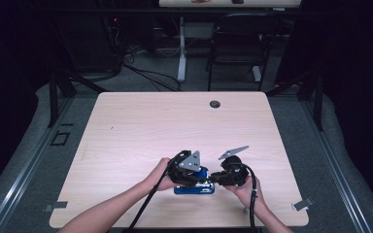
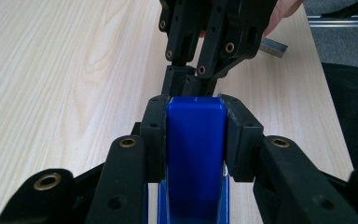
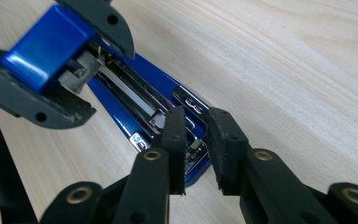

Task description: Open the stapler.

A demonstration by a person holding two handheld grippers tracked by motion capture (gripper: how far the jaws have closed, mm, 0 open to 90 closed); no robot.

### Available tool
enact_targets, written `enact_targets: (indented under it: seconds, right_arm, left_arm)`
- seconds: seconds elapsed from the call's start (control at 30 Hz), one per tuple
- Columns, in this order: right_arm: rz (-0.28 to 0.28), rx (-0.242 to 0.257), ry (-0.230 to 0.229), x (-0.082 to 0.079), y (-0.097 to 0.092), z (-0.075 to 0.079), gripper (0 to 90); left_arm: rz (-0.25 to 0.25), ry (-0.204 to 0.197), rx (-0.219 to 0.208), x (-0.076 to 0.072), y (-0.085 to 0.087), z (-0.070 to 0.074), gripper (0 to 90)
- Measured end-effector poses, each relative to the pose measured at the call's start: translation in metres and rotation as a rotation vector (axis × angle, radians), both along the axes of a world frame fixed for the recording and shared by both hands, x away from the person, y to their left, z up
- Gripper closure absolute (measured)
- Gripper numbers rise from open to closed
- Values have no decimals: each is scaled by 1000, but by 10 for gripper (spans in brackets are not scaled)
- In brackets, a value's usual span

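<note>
Two grippers met over a blue stapler [image 1: 194,188] near the front edge of the wooden table [image 1: 141,131]. The left gripper [image 2: 195,135] was clamped on the stapler's raised blue top. The right gripper [image 3: 196,140] sat at the opposite end, its jaws slightly parted over the metal tray; whether they gripped anything could not be told.

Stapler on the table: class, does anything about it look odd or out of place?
Yes. The stapler is hinged open: the left gripper clamps its blue top, lifted off the base, baring the metal staple channel. The right gripper, slightly open, sits at the base's end.
</note>
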State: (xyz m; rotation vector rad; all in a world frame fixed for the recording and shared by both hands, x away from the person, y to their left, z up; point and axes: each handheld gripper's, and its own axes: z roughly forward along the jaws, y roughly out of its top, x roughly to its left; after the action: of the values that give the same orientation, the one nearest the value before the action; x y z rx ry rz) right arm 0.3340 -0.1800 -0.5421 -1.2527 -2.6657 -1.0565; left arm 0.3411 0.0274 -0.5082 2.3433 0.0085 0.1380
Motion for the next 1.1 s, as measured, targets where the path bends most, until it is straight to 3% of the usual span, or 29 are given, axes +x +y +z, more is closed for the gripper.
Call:
enact_targets:
  seconds: [0.37, 0.63, 0.73, 1.0, 1.1]
  right_arm:
    - [3, 6, 0, 0, 0, -1, 797]
    - [-3, -12, -4, -2, 3, -1, 821]
    - [13, -44, 3, -1, 2, -1, 830]
    - [-5, -31, 1, -2, 3, -2, 831]
    - [1, -52, -1, -2, 3, -2, 835]
  left_arm:
    - [4, 1, -11, -1, 9, 6, 656]
    - [5, 0, -17, -1, 14, 8, 656]
    - [5, 4, -19, -1, 16, 9, 655]
    - [-2, 4, -15, -1, 19, 11, 656]
    - [3, 8, -26, 0, 20, 11, 656]
